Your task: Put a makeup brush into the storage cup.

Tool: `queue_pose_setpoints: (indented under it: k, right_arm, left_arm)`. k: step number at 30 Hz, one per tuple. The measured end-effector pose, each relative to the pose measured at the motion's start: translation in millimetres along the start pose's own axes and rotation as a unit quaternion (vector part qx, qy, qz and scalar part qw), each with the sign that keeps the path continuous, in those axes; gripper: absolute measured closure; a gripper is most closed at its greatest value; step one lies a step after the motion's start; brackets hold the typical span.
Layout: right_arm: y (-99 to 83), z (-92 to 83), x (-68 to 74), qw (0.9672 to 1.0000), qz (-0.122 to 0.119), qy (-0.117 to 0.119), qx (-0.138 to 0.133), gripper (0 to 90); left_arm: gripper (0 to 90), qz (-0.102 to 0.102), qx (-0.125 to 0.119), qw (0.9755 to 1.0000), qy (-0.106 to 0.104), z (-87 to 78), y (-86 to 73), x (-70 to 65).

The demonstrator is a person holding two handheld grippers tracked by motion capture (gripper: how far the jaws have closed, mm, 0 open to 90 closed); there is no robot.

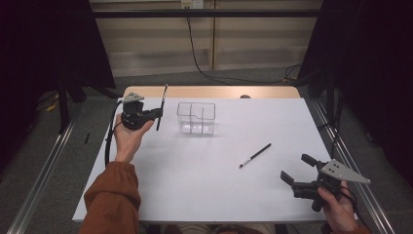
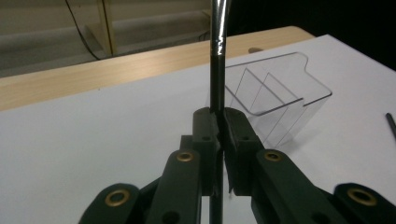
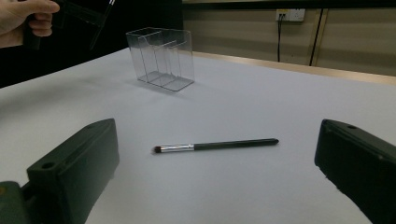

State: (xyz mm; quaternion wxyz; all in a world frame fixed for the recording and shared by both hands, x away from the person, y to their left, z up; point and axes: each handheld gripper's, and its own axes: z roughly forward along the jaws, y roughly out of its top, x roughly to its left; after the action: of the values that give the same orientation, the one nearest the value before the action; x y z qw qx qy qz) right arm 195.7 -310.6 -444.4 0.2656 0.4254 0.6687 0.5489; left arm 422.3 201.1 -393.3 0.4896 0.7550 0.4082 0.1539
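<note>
My left gripper (image 1: 158,113) is shut on a thin black makeup brush (image 1: 161,105), held nearly upright just left of the clear plastic organizer (image 1: 196,117). In the left gripper view the brush's handle (image 2: 216,70) rises between the closed jaws, with the organizer (image 2: 271,100) behind to the right. A second makeup brush (image 1: 255,155) lies flat on the white table, its bristles toward the near left. My right gripper (image 1: 298,169) hovers open at the near right, jaws spread wide. The right gripper view has that brush (image 3: 215,146) lying between and beyond the jaws, and the organizer (image 3: 161,58) farther back.
The white sheet (image 1: 204,185) covers the table, with a strip of bare wood (image 1: 209,91) along the far edge. A small dark object (image 1: 245,96) sits on that edge. Dark curtains hang at both sides, and a cable runs down the back wall.
</note>
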Motion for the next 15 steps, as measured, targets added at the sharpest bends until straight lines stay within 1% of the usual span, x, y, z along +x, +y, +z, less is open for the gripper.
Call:
queue_pose_setpoints:
  k: [4,6,7,8,10,14,15]
  right_arm:
    - [0.0,-0.1,0.1,1.0,0.0,0.0,-0.001,0.0]
    - [0.0,0.0,0.1,1.0,0.0,0.0,0.0,0.0]
    - [-0.1,0.1,-0.1,1.0,-0.002,0.0,0.0,0.0]
    - [-0.3,0.1,-0.1,1.0,-0.003,0.0,0.001,0.0]
    - [-0.1,-0.7,0.4,1.0,0.0,0.001,-0.001,0.0]
    - [-0.2,-1.2,-0.5,1.0,-0.004,0.001,-0.002,0.0]
    - [-0.1,-1.1,-0.4,1.0,-0.004,0.001,-0.002,0.0]
  left_arm:
    - [84.2,0.011,-0.021,0.9997,-0.002,-4.2,1.6,-3.8]
    - [84.2,0.026,-0.035,0.999,-0.008,-7.4,3.2,-7.2]
    - [84.2,0.028,-0.041,0.9987,-0.009,-9.0,4.3,-8.9]
    - [84.2,0.025,-0.047,0.9985,-0.014,-10.6,5.2,-9.9]
    - [84.1,0.025,-0.057,0.9979,-0.015,-12.7,6.1,-11.5]
    - [84.2,0.022,-0.061,0.9977,-0.018,-13.2,5.6,-13.7]
    - [84.2,0.02,-0.063,0.9976,-0.022,-12.8,5.4,-14.5]
